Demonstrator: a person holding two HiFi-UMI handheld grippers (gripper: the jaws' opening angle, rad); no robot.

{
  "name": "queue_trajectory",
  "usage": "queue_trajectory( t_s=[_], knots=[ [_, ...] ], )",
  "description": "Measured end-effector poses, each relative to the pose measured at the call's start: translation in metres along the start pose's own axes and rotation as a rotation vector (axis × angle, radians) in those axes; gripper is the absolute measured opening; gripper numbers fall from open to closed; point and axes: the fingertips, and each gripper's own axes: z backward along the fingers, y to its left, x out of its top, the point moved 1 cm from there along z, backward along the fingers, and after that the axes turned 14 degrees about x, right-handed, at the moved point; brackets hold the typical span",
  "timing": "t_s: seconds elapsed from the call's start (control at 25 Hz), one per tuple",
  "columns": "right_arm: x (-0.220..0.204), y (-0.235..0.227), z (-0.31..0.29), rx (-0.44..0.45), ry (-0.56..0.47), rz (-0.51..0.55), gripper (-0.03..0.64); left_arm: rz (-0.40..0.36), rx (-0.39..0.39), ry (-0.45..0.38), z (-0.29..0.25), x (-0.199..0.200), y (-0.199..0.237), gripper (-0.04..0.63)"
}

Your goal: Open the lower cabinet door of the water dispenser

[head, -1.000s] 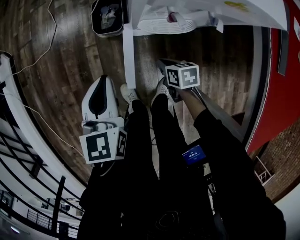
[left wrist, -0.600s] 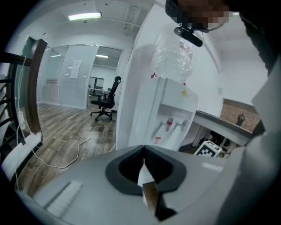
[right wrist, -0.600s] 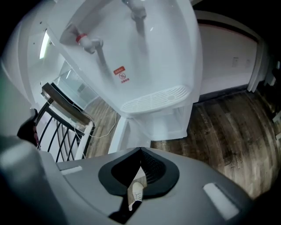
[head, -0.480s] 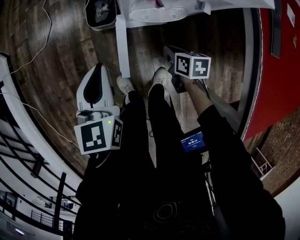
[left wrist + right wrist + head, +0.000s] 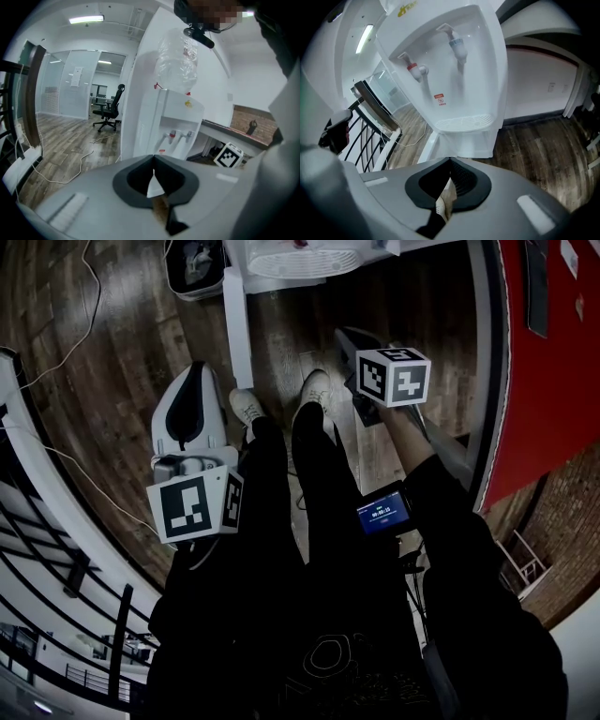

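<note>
Water dispenser (image 5: 461,89), red label (image 5: 439,99) illegible; left hand-held gripper (image 5: 153,161), right hand-held gripper (image 5: 450,162) both closed, empty.

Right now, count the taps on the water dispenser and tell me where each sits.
2. In the right gripper view, the red tap sits at the left of the water dispenser recess, the blue tap to its right, both above the drip tray. No others show.
</note>
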Motion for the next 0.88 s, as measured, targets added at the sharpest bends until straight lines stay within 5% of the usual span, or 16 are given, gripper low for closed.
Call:
queue_trajectory(
  t_s=[0.24, 0.88],
  knots=[
    [0.022, 0.006, 0.028, -0.028, -0.055, 0.037, -0.006, 0.007, 0.005, -0.007, 0.002, 0.010, 0.004, 0.008],
    [0.099, 0.027, 0.168, 0.087, -0.384, -0.224, -0.006, 0.008, -0.047, -0.048, 0.007, 0.042, -0.006, 0.007]
  ],
)
